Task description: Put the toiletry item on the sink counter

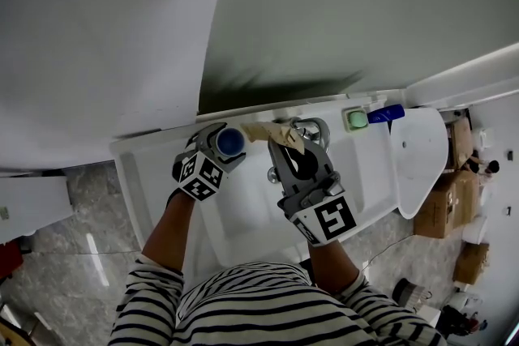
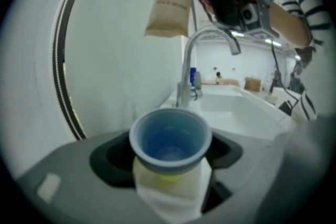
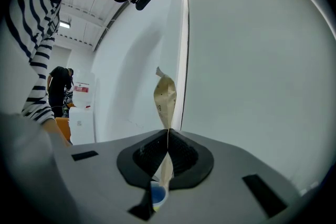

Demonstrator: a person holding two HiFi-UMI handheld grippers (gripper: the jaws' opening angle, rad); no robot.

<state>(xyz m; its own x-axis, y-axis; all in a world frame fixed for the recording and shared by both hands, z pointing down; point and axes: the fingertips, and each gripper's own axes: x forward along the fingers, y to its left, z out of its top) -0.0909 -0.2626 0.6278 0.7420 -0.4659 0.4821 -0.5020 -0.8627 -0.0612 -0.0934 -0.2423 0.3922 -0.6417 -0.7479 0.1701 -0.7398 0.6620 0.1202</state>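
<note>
My left gripper (image 1: 228, 147) is shut on a blue cup (image 1: 230, 142) that sits on a pale yellow-white body. It hovers over the back left of the white sink counter (image 1: 142, 166). In the left gripper view the cup (image 2: 170, 136) stands upright, filling the wide gap of the gripper (image 2: 169, 159). My right gripper (image 1: 284, 143) is shut on a thin brown paper pouch (image 1: 263, 131), held over the basin beside the faucet (image 1: 313, 129). The pouch (image 3: 165, 93) sticks up from the right gripper (image 3: 167, 150), whose jaws are pinched tight on it. It also shows in the left gripper view as the hanging pouch (image 2: 169, 5).
The chrome faucet (image 2: 190, 68) stands at the back of the basin (image 1: 243, 219), close to the wall. A green soap dish (image 1: 357, 119) and a blue item (image 1: 386, 113) lie at the counter's back right. A white lid-like panel (image 1: 420, 158) sits at the right.
</note>
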